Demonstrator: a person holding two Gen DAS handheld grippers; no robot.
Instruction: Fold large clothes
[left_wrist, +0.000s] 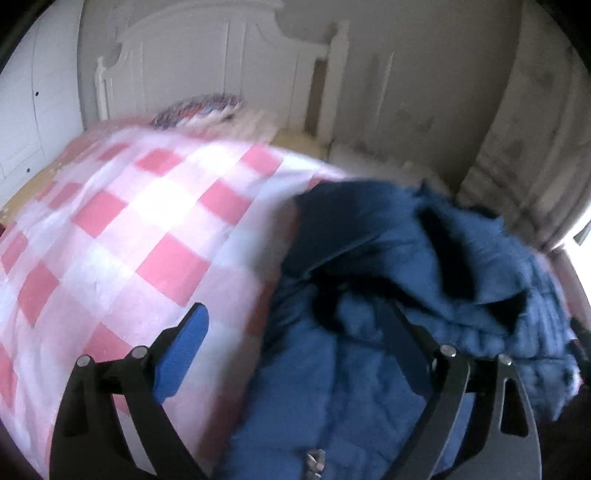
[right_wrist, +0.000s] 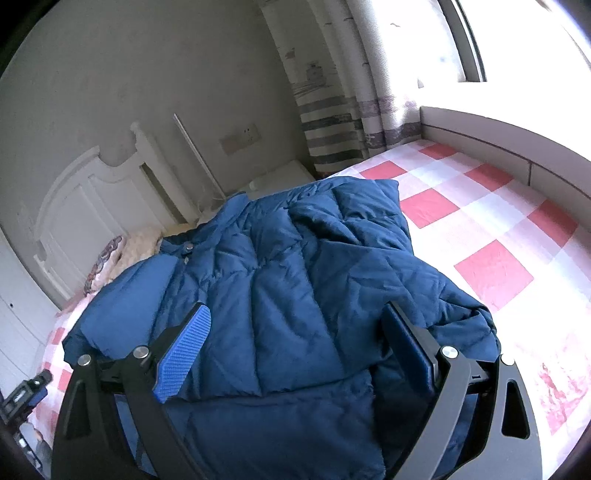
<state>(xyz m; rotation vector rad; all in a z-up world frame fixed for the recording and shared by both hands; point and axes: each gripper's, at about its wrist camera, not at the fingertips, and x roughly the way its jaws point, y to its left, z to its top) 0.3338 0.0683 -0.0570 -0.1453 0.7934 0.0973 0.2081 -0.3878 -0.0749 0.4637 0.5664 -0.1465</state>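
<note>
Right wrist view shows your right tongs (right_wrist: 295, 347) spread wide with nothing between the blue pads, hovering over a dark blue quilted jacket (right_wrist: 288, 280). The jacket fills the centre and lower part of this frame, lying on a bed (right_wrist: 491, 273) covered in a pink and white checked sheet. Its collar with a small snap sits at centre left, towards a white headboard (right_wrist: 92, 206) in the left of the frame. One panel looks already laid over the body, leaving a soft ridge across the lower middle. A striped curtain (right_wrist: 332, 122) hangs at upper centre beside a bright window.

Left wrist view is blurred. Your left tongs (left_wrist: 291, 343) also stand wide and hold nothing. The left pad is over the checked sheet, and the right one is over a rumpled heap of jacket that fills the lower right of this frame. Whether that pad touches the cloth, you cannot tell. A zipper pull shows at bottom centre.

Expect the jacket to handle as light but bulky. The padding is soft and springy, so folds will likely puff back up unless pressed. The shell looks smooth and may slide between the pads. Take hold at a firm edge, such as the hem, a cuff or the collar seam. Pinch through both layers there instead of grabbing the puffy middle.
</note>
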